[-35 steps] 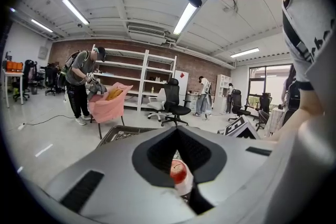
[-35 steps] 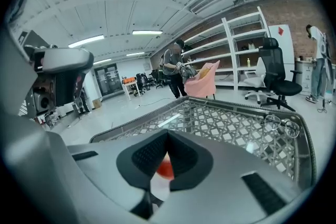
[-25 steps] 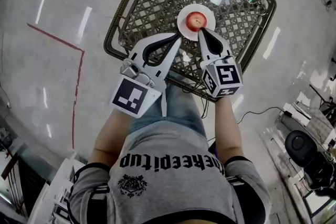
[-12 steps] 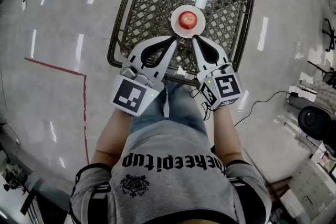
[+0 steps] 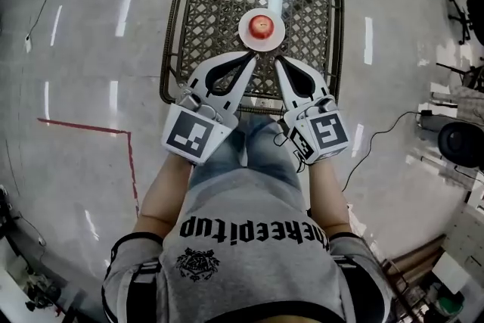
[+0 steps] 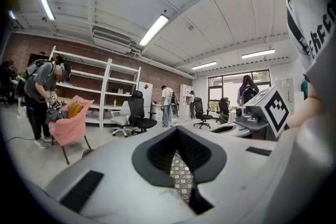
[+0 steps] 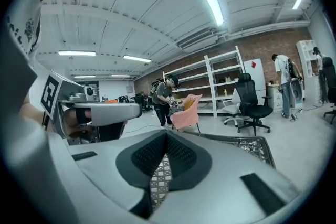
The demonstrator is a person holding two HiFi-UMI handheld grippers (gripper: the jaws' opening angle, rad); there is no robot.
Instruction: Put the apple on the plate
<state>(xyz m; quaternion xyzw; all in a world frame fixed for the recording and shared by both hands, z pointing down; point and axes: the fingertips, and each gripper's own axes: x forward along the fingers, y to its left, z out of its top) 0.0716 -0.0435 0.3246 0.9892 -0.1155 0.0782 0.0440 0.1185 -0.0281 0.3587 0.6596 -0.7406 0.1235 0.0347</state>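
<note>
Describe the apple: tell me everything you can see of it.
The apple is small, round and red, with a paler spot on top. It sits in the middle of a round white plate, which stands on the woven lattice table. Only the plate touches it. The left gripper and right gripper point towards it but are clear of it, with their jaws shut on nothing.

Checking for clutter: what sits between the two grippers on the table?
Only bare woven table shows between the left gripper and the right gripper, as seen in the head view.
</note>
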